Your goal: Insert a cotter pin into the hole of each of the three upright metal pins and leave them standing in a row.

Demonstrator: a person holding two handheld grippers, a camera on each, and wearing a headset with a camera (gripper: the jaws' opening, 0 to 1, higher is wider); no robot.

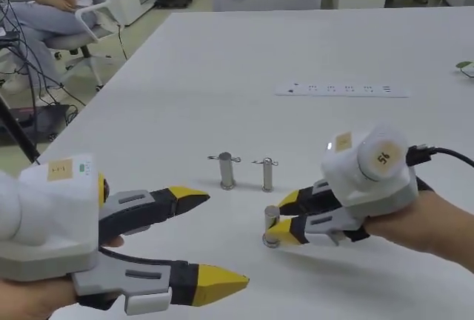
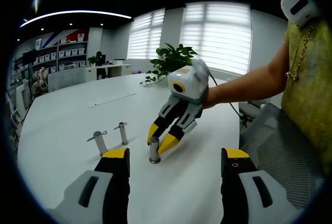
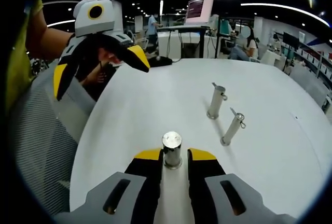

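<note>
Short silver metal pin [image 1: 272,218] stands on the white surface [image 1: 296,53], clamped between jaws of the right gripper [image 1: 275,221]; jaws of the left gripper [image 1: 227,238], near left, gape apart.

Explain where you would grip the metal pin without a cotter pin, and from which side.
Grip the bare pin low on its round shaft, level, from the near right, as the right claw does. It stands upright; the finished pins carry their cotter pins near the top, so its top should probably stay free. They stand behind it, clear of that approach.
</note>
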